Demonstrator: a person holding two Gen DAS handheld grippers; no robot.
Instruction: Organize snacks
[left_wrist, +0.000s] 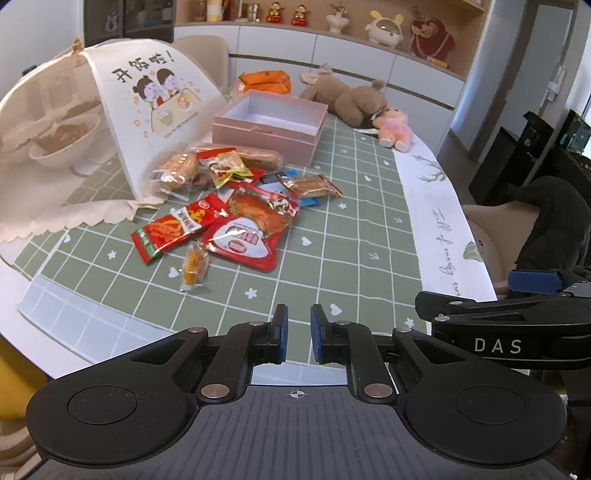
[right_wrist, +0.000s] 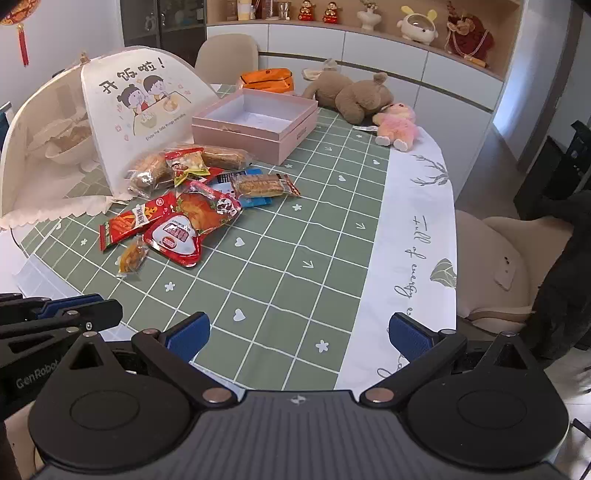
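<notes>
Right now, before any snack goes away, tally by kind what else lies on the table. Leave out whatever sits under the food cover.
Plush toys: 2, a brown bear and a pink doll
Pink box: 1
Orange pouch: 1
Food cover: 1
Total: 5
A pale shape behind the bear is too unclear to count.

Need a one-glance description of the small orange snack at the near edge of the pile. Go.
Start at the pink box on the green checked tablecloth; the snack pile lies just in front of it. At the pile's near edge, beside the red-and-white pouch, sits the small clear packet with orange pieces. It is the smallest and the only see-through orange one.
</notes>
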